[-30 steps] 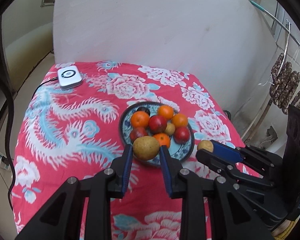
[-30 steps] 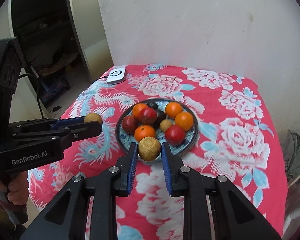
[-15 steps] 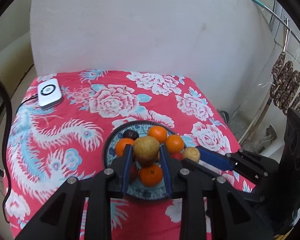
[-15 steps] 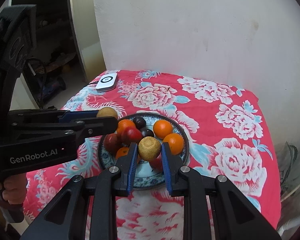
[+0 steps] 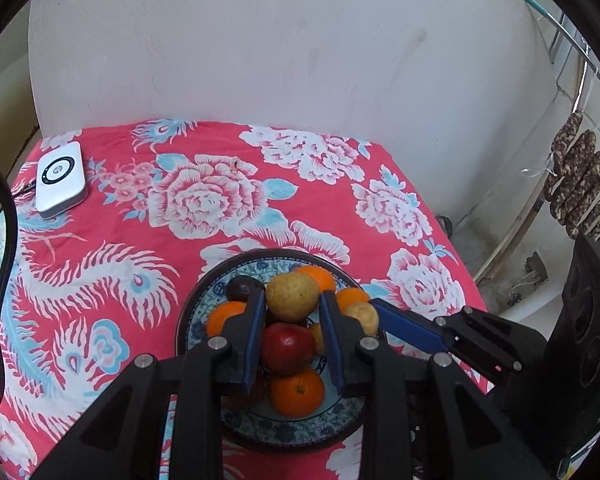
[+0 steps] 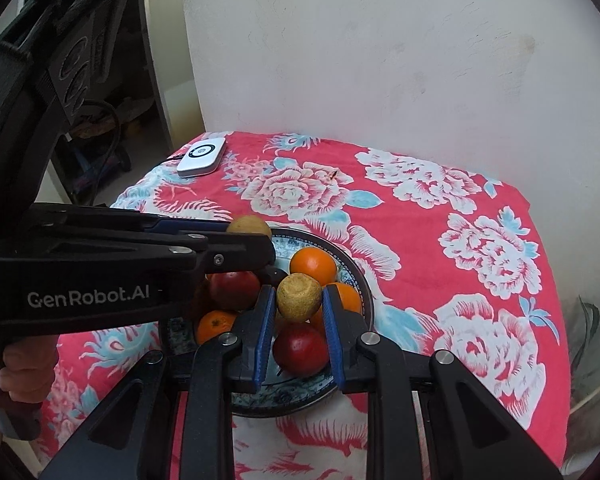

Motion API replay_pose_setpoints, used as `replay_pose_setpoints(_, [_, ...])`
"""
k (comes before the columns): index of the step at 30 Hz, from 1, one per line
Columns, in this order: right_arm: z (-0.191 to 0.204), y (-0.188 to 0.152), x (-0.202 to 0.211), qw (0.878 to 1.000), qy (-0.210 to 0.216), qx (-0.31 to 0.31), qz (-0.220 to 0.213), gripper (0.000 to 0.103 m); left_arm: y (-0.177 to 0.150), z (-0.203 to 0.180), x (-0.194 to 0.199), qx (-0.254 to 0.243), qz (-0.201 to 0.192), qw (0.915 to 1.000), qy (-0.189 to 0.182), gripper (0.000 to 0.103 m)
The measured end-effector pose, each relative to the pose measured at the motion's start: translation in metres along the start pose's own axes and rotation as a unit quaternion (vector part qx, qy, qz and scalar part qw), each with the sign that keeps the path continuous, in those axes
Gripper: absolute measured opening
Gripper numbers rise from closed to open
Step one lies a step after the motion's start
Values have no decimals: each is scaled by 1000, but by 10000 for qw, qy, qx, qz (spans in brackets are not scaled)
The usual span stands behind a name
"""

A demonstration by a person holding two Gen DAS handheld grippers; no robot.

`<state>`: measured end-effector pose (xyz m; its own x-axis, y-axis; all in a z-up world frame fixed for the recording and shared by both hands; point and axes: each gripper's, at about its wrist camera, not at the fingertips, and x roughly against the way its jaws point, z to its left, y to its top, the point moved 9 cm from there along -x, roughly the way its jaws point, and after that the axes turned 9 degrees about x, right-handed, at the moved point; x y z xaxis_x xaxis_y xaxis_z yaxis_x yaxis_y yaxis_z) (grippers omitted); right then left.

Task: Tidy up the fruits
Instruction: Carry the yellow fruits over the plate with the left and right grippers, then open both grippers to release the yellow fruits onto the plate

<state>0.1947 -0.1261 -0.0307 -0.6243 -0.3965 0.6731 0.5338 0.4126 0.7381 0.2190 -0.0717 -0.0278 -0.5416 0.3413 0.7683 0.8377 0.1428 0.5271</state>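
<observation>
left gripper point(image 5: 292, 300): clamped on yellow-brown fruit point(image 5: 291, 295) | right gripper point(image 6: 299, 300): clamped on rough tan fruit point(image 6: 299, 297) | both over plate point(image 5: 300, 434) | white device point(image 5: 60, 176) at 10 o'clock

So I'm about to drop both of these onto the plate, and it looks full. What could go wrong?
The plate is already heaped, so the yellow fruit in the left gripper may roll off onto the cloth. The right gripper sits close beside it with its own fruit; the two could collide.
</observation>
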Motion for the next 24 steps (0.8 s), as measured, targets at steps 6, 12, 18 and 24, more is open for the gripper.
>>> replay_pose_setpoints(6, [3, 3, -1, 9999, 19, 125, -73, 25, -1, -1, -6, -67, 18, 10000, 50, 29])
replay_pose_setpoints(12, [4, 3, -2, 9998, 45, 173, -87, 29, 0, -2, -5, -144, -39, 9998, 113, 29])
replay_pose_setpoints(18, [3, 2, -1, 9999, 56, 107, -115, 35, 1, -1, -3, -152, -63, 9998, 132, 30])
replay_pose_setpoints(24, [4, 2, 8, 9998, 38, 30, -186, 36, -1, -1, 10, -175, -231, 9994, 180, 32])
